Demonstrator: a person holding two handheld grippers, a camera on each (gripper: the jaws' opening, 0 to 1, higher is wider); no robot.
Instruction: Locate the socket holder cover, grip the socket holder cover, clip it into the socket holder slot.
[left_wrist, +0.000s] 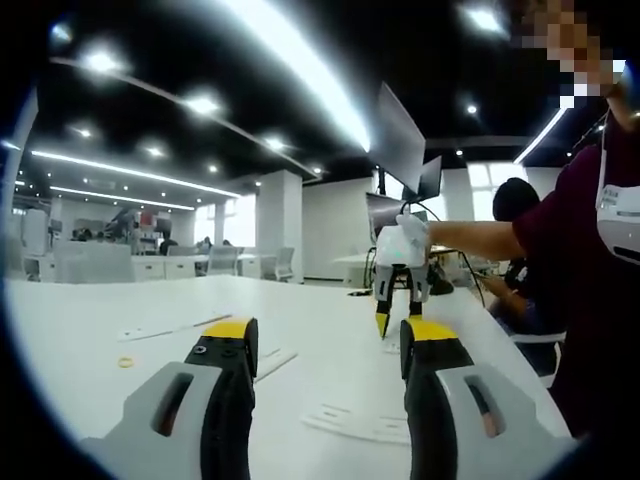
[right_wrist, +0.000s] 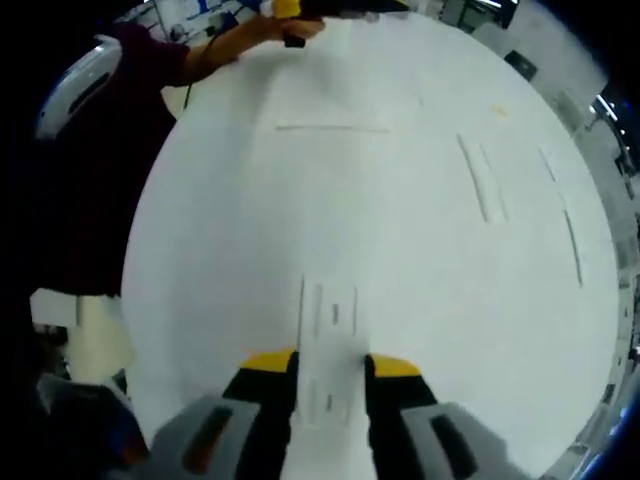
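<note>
Right gripper (right_wrist: 331, 368) has its jaws closed on a flat white strip, apparently the socket holder cover (right_wrist: 329, 340), which runs forward from between the fingers. Locating and gripping look done. Left gripper (left_wrist: 325, 350) is open, holding nothing. Clipping remains: white strips (right_wrist: 481, 176) lie well ahead on the table (right_wrist: 250, 200); which is the socket holder slot, cannot tell.

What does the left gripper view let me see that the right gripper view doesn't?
Left gripper view: the office beyond, with ceiling lights, desks, chairs and monitors, and the right gripper hanging over the table, jaws pointing down.

Right gripper view: from above, a flat white piece, probably the socket holder cover, lying between its own jaws, and long white strips farther off.

Both: the white table, the person's dark red sleeve, and a small yellow ring.
</note>
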